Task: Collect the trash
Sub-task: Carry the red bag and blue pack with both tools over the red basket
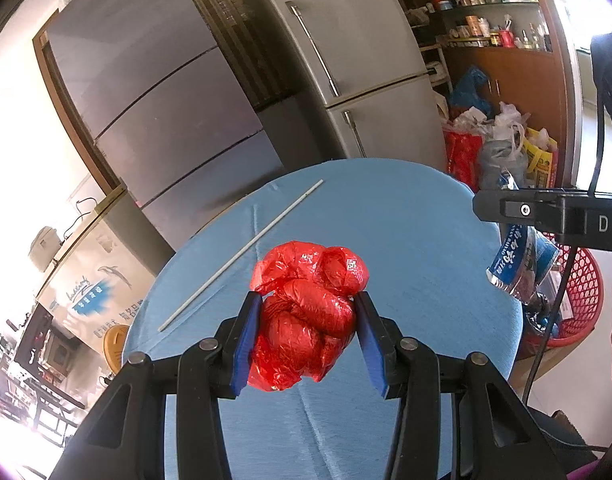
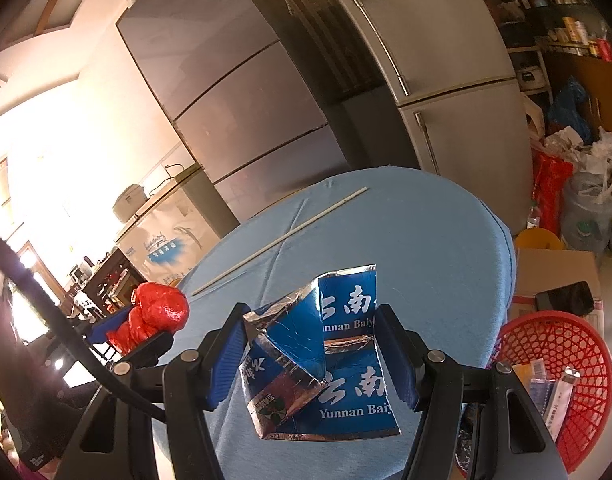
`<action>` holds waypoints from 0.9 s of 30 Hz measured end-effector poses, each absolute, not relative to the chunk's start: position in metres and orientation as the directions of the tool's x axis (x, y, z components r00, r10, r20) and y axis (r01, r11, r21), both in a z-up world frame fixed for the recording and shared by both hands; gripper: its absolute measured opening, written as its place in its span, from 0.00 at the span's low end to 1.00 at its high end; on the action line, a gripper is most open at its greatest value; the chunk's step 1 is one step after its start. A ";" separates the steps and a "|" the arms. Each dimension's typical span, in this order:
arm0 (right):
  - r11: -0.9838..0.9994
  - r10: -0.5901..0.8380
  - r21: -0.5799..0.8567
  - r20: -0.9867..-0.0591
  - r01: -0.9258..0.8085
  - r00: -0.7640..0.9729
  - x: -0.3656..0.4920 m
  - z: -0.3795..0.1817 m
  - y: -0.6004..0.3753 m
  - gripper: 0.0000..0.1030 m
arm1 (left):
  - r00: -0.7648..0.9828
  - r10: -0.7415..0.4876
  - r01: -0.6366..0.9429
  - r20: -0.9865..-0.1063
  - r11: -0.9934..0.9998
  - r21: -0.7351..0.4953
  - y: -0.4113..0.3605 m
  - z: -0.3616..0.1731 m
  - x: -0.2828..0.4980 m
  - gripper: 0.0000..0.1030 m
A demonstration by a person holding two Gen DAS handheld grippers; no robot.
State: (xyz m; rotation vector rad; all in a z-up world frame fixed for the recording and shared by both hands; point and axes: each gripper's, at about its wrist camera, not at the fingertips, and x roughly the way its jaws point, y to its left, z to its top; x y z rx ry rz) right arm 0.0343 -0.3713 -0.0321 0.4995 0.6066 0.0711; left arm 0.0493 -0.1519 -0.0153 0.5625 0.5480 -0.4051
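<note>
1. The left gripper (image 1: 308, 340) is clamped on a crumpled red plastic bag (image 1: 310, 316), its blue pads pressed into the bag's sides, and holds it just above the blue table (image 1: 406, 240).
2. The right gripper (image 2: 312, 360) is closed on a flattened blue and silver carton (image 2: 326, 360) with white lettering; the carton is bent and hangs between the pads over the near part of the table.
3. A thin white stick (image 1: 241, 254) lies diagonally on the tablecloth, further back and apart from both grippers.
4. A red mesh basket (image 2: 562, 340) sits low at the right side of the table, with a tube and a few small packets inside.
5. Two grey refrigerators (image 1: 346, 48) stand behind the table.
</note>
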 end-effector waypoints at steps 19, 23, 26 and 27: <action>0.854 0.193 0.505 -0.531 0.125 0.825 0.034 -0.046 -0.378 0.64 | 0.760 -0.229 0.549 -0.608 0.726 0.413 -0.158 -0.023 0.055 0.47; 0.847 0.187 0.514 -0.530 0.138 0.827 0.031 -0.049 -0.379 0.64 | 0.756 -0.235 0.560 -0.611 0.714 0.420 -0.160 -0.024 0.056 0.47; 0.843 0.179 0.516 -0.530 0.148 0.829 0.030 -0.049 -0.380 0.64 | 0.753 -0.240 0.570 -0.612 0.703 0.425 -0.163 -0.025 0.056 0.47; 0.842 0.177 0.518 -0.530 0.152 0.829 0.029 -0.049 -0.380 0.64 | 0.752 -0.242 0.573 -0.613 0.699 0.427 -0.165 -0.025 0.055 0.47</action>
